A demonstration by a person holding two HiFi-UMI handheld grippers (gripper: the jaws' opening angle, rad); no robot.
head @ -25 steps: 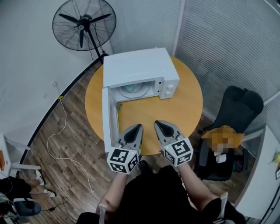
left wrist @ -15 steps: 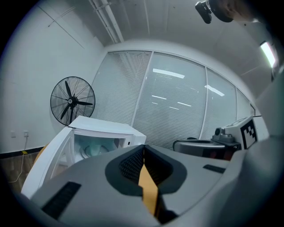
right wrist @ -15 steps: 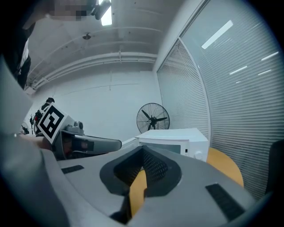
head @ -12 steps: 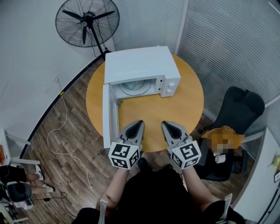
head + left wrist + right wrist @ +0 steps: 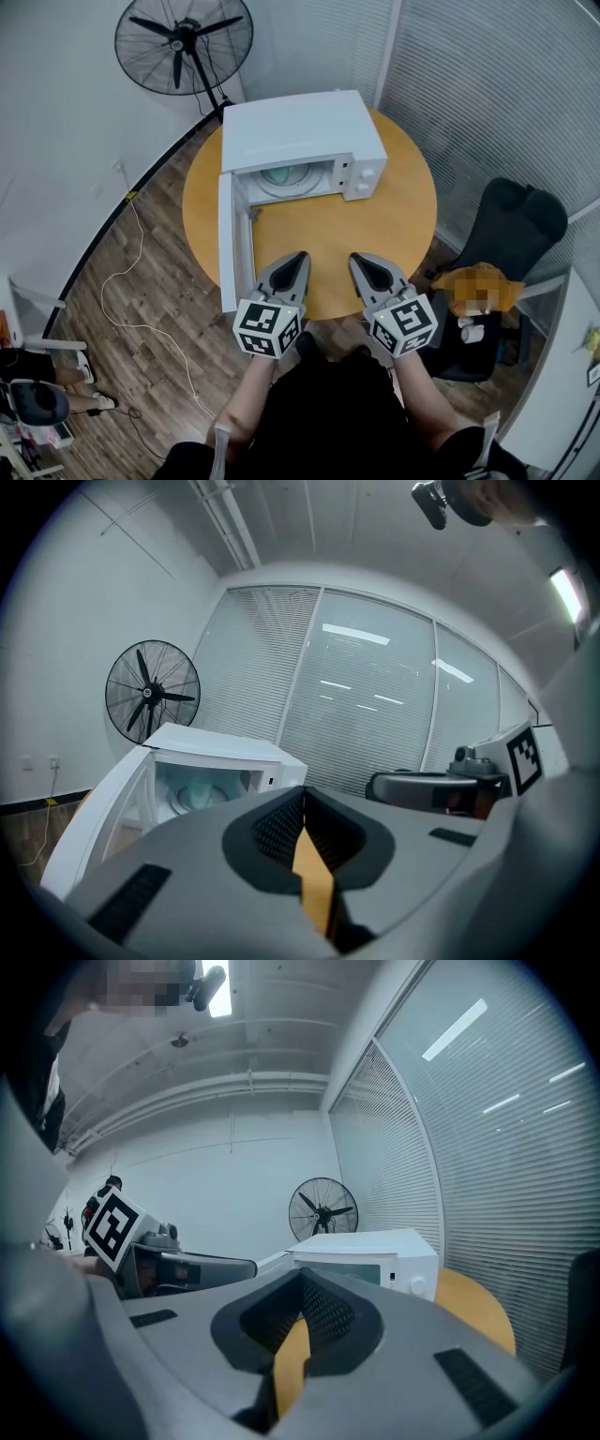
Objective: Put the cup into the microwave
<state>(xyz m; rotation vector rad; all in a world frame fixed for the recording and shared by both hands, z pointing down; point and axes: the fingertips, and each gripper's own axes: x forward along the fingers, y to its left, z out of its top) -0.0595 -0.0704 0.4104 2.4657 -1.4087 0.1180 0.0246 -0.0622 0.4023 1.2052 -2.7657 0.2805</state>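
A white microwave [image 5: 302, 131] stands at the far side of the round wooden table [image 5: 403, 220], its door [image 5: 226, 246] swung open to the left. Inside it, a pale green cup [image 5: 279, 175] sits on the turntable; the left gripper view also shows the cup [image 5: 197, 794] through the opening. My left gripper [image 5: 299, 256] and right gripper [image 5: 357, 259] hover side by side over the table's near edge, pointing at the microwave. Both are shut with nothing between the jaws. In their own views, the left gripper [image 5: 302, 792] and right gripper [image 5: 302, 1279] tips meet.
A black standing fan [image 5: 183, 42] is behind the table at the left. A black office chair [image 5: 514, 234] stands to the right, with an orange item on it. A white cable [image 5: 131, 281] trails over the wood floor. Blinds line the back wall.
My right gripper has drifted a little to the right, away from the left one, then held still. The left gripper, the microwave and the cup have not moved.
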